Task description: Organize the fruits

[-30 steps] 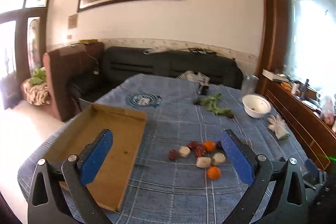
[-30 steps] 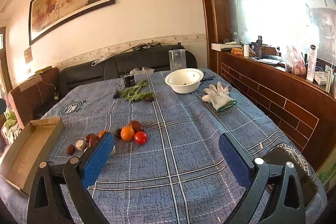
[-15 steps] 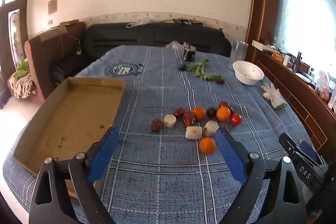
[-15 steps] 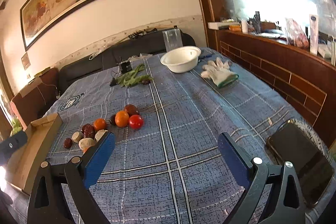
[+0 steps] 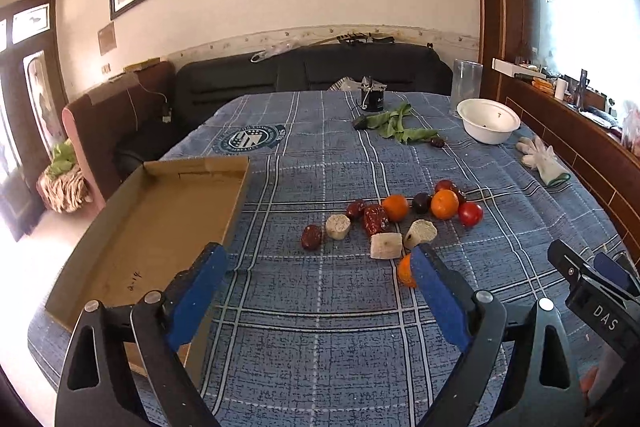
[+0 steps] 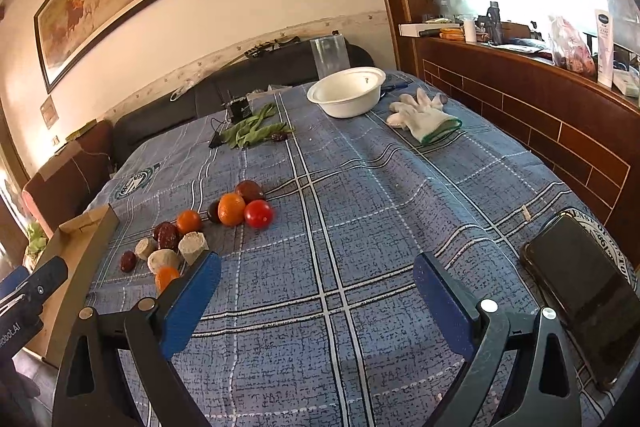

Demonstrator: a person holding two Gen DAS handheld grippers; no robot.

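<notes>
Left wrist view: the left gripper [image 5: 318, 275] hangs above the near part of the table [image 5: 320, 355], tilted downward, jaws spread wide with only blue checked cloth between them; they eased inward a moment ago. At the right edge the other tool's black body reads "DAS" in white. The cardboard tray [image 5: 160, 223] lies at the table's left edge, faint pen scrawl on its floor, unreadable. The fruits [image 5: 394, 223] cluster mid-table, right of the tray: oranges, a red tomato, dark dates, pale chunks; one orange [image 5: 405, 271] peeks out from behind the right blue pad. A round crest is printed on the cloth toward the far left corner, lettering too small to read.

Right wrist view: the right gripper [image 6: 316, 277] also tilts down over the near edge, jaws wide apart, nothing between. The fruits [image 6: 200, 231] sit left of it. A phone [image 6: 584, 311] rests at the right edge. Bottom left, the other tool shows "obot.AI"
</notes>
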